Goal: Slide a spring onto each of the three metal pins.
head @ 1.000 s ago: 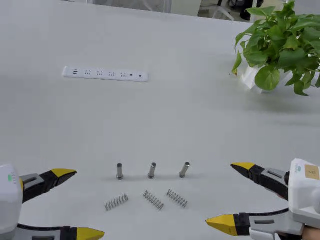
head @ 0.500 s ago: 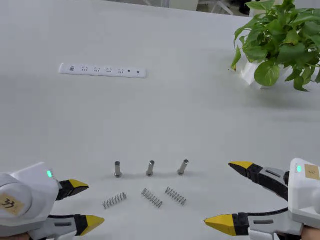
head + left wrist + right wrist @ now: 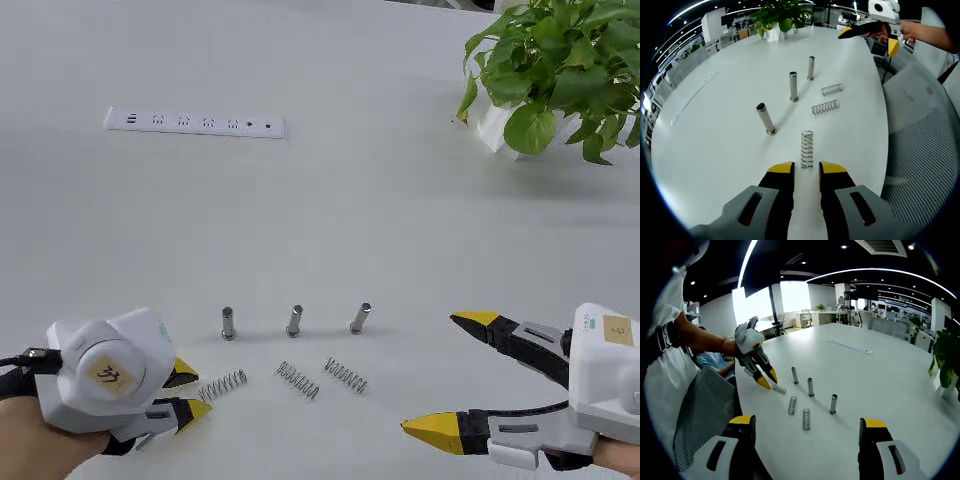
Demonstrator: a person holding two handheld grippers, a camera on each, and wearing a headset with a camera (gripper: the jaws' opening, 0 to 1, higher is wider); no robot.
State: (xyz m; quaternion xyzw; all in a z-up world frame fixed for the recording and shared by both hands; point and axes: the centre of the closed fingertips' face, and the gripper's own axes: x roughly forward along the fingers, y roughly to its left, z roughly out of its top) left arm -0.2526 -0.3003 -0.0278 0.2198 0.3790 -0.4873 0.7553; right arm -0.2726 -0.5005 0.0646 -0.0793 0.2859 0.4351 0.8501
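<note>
My claw [image 3: 807,422] is set with its yellow-tipped jaws spread wide above the white worktop [image 3: 875,375]. Ahead, three pins [image 3: 810,387] stand upright in a row, and three springs [image 3: 792,405] lie loose in a matching row beside them. The left claw [image 3: 768,380], jaws narrowly parted, points down just beside the farthest spring [image 3: 778,388].

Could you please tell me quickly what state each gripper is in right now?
Left gripper: slightly open, empty, nearest spring just ahead of its tips.
Right gripper: wide open, holding nothing.
</note>
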